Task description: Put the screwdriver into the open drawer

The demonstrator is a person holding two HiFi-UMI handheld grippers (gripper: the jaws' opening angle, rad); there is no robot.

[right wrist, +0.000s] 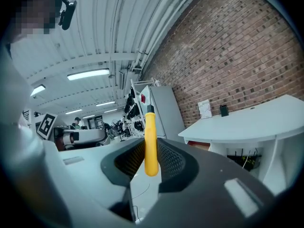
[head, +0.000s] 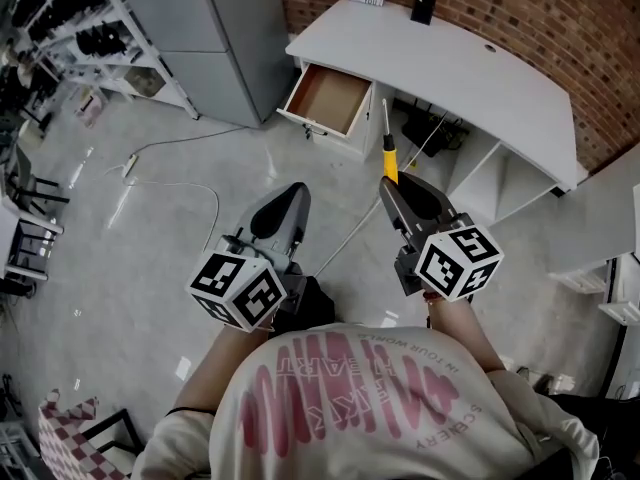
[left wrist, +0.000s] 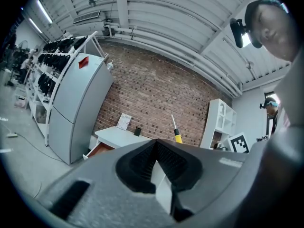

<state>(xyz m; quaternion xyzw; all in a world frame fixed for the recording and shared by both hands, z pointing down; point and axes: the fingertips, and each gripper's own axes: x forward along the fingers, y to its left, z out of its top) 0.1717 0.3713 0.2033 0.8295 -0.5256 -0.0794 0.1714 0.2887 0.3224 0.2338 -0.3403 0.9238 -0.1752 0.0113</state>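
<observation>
Below my head camera, over a pale glossy floor [head: 150, 228], both grippers reach out level toward a curved white desk [head: 470, 63] that stands against a red brick wall [head: 560, 18]. The right gripper [head: 386, 181] is clamped on the screwdriver [right wrist: 150, 146]: its ribbed black pads press on both sides of the smooth, round yellow handle, which stands upright between them, with the thin metal shaft pointing up past a black collar. The left gripper [left wrist: 154, 142] holds nothing; its ridged pads meet at the tips. The screwdriver sits in the air ahead of me, not in the open drawer [head: 325, 98]. That drawer is a shallow box with a white front and a brown, wood-like bottom, pulled out at the desk's left end.
</observation>
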